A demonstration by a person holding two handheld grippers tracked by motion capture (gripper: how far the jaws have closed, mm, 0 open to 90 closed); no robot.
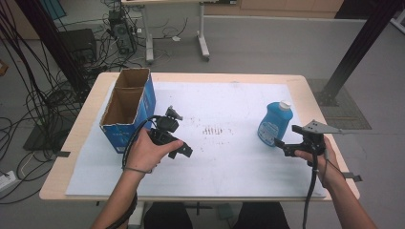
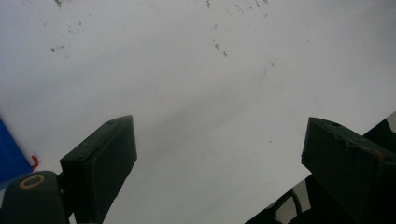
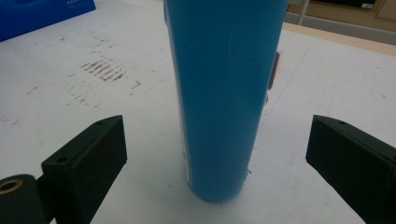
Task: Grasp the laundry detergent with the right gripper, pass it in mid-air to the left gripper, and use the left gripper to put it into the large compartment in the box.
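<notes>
A blue bottle with a white cap stands upright on the right part of the white sheet. My right gripper sits just in front of it, low over the table. In the right gripper view the bottle rises between the two black jaws of that gripper, which stand wide apart, and neither pad touches it. My left gripper is held in the left hand over the sheet near the box. It is open, with only bare sheet between its jaws.
An open cardboard box with blue sides and two compartments stands at the left of the sheet, close to the left hand. Its blue corner shows beside the left jaw. Dark scuff marks lie mid-sheet. Table legs and cables are beyond the far edge.
</notes>
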